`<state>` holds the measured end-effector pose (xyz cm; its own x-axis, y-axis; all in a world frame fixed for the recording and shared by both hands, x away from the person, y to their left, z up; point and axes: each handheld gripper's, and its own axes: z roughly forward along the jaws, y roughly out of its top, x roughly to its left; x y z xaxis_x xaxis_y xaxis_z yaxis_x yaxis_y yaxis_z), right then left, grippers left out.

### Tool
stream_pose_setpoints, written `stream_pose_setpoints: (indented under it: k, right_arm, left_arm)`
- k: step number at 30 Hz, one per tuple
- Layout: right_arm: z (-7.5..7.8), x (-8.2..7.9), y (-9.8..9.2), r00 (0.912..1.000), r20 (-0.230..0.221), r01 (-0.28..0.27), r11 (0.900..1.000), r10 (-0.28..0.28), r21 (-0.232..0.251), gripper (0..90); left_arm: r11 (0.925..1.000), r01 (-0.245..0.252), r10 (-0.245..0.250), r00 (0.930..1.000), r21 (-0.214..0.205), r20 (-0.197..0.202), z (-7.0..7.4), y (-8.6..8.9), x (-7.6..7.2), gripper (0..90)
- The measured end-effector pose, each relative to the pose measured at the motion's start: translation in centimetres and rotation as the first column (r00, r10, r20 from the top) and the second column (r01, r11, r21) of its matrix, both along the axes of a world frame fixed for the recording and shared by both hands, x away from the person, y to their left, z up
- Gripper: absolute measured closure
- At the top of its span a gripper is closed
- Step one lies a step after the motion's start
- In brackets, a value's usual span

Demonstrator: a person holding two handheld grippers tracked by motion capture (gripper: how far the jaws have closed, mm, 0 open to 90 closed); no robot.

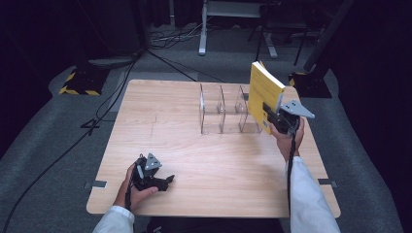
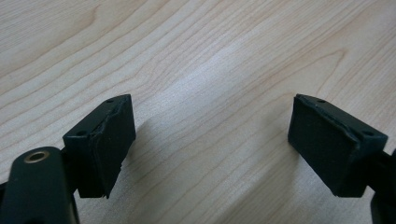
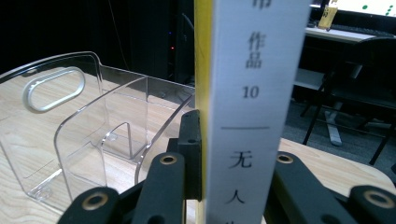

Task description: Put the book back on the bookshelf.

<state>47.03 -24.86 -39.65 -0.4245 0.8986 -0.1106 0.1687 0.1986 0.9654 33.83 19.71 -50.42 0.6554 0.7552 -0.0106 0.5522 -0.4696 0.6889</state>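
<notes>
In the high view, a light wooden table (image 1: pixel 214 160) with rounded corners stands on grey carpet in a dark room, with cables trailing across the floor behind it. A clear acrylic rack (image 1: pixel 221 110) with upright dividers stands on the far half of the table, right of centre. Just beside its right end, the person's right hand (image 1: pixel 286 138), in a white sleeve, holds the right gripper (image 1: pixel 273 116) raised above the table, and that gripper clamps a yellow-covered book (image 1: pixel 264 92) held upright, its lower edge level with the top of the rack. Near the front left edge, well apart from the rack, the left hand (image 1: pixel 136 191) rests the left gripper (image 1: pixel 163 183) on the tabletop, jaws pointing right. In the left gripper view, the left gripper (image 2: pixel 212 140) has its two black padded jaws spread wide apart with nothing between them, only bare pale wood grain beneath. In the right gripper view, the right gripper (image 3: pixel 238 154) has its jaws closed tight against both sides of the book (image 3: pixel 254 93), whose white spine faces the camera and carries black Chinese characters and the number 10, with a yellow cover edge at its left. The clear rack (image 3: pixel 84 135) sits to the left, showing curved dividers and an oval handle cut-out, and a dark chair and desk stand beyond the table.
</notes>
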Motion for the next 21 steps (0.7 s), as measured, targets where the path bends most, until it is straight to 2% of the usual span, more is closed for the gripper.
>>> stream_pose_setpoints:
  k: [6, 12, 21]
  right_arm:
    - [-0.3, 1.0, 0.7, 0.9999, -0.013, 0.003, 1.0000, -0.003, -0.004, 76.3]
    - [-0.8, 2.1, 2.0, 0.9998, -0.017, 0.004, 0.9995, -0.005, -0.031, 76.3]
    - [-1.3, 3.3, 2.4, 0.9994, -0.027, 0.019, 0.9998, -0.019, -0.011, 76.3]
  left_arm:
    - [1.0000, 0.007, -0.007, 1.0000, -0.003, 0.005, 0.0, 0.0, -0.1, 15.6]
    - [1.0000, 0.009, -0.009, 1.0000, -0.002, 0.001, 0.0, 0.0, -0.2, 15.6]
    - [0.9999, 0.013, -0.013, 0.9999, 0.005, 0.010, 0.0, 0.0, -0.5, 15.6]
